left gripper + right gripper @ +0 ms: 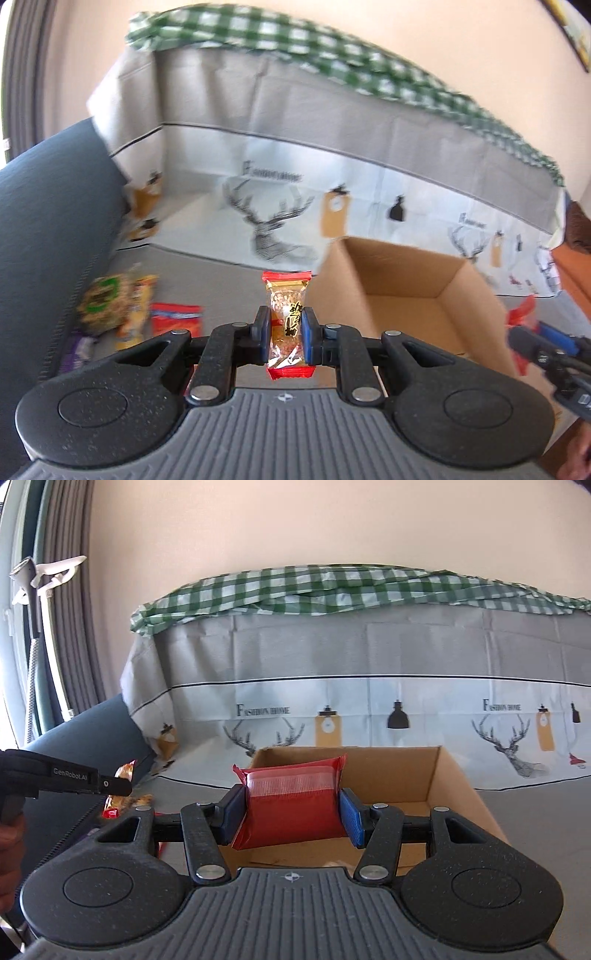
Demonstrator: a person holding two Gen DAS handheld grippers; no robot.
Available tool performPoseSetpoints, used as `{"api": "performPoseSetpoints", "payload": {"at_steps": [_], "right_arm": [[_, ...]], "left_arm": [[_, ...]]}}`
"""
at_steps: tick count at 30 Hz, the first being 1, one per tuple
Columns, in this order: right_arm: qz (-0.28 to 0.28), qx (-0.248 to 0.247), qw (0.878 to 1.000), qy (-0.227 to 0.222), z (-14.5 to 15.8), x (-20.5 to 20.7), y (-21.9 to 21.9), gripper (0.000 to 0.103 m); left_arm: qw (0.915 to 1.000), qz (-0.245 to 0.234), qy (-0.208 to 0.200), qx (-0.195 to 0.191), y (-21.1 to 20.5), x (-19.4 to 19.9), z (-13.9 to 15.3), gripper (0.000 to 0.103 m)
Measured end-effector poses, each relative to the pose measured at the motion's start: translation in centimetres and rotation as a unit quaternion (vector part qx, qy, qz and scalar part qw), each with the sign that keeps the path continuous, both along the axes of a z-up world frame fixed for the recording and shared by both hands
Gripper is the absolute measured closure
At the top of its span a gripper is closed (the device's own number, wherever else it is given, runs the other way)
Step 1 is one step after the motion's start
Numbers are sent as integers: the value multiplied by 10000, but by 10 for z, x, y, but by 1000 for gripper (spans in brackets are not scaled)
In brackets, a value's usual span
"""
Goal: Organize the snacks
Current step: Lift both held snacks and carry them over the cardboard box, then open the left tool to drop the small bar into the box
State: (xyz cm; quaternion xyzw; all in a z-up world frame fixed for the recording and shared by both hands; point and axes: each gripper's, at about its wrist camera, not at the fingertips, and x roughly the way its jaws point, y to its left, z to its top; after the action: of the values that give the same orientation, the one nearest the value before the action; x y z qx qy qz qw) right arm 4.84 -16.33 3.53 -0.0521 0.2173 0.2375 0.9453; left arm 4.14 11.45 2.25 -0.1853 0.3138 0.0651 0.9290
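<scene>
My left gripper (283,332) is shut on a small gold and red wrapped snack bar (286,314), held upright just left of an open cardboard box (461,273). My right gripper (291,814) is shut on a red snack packet (291,808) and holds it above the near edge of the same box (454,775). The box's visible floor looks bare. The right gripper also shows at the right edge of the left wrist view (532,339), with red wrapper in it. The left gripper shows at the left of the right wrist view (118,786).
Several loose snack packets lie on the grey cloth to the left: a green round one (103,302), a yellow one (138,314) and a red one (177,317). A dark blue sofa arm (48,221) stands left. A cloth-covered backrest (369,657) rises behind the box.
</scene>
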Motion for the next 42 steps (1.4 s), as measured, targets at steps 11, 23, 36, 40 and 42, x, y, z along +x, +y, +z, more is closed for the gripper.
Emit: {"api": "performPoseSetpoints", "payload": {"at_steps": [11,23,36,40,42], "right_arm": [[-569,-112,9983,3,-2,18,-39,47],[-864,-130,9962,42,-5,24,-54,46],[-837,-163,9964,24,-5,24,-51,46],[-853,-169,9962,24,-5,24,-51,46],[-858,-174,9962,14,-5,24,-51,46]], "left_arm": [[9940,-922,-536,231,-81,17,11,85],[9920,-1190,-425,73,-98,29,1,85],[9916,-1194,-493,3,-98,26,2,85],[9907,-1240,-565,-46,-98,25,3,85],[9896,-1288,-634,-88,-100,24,5,85]]}}
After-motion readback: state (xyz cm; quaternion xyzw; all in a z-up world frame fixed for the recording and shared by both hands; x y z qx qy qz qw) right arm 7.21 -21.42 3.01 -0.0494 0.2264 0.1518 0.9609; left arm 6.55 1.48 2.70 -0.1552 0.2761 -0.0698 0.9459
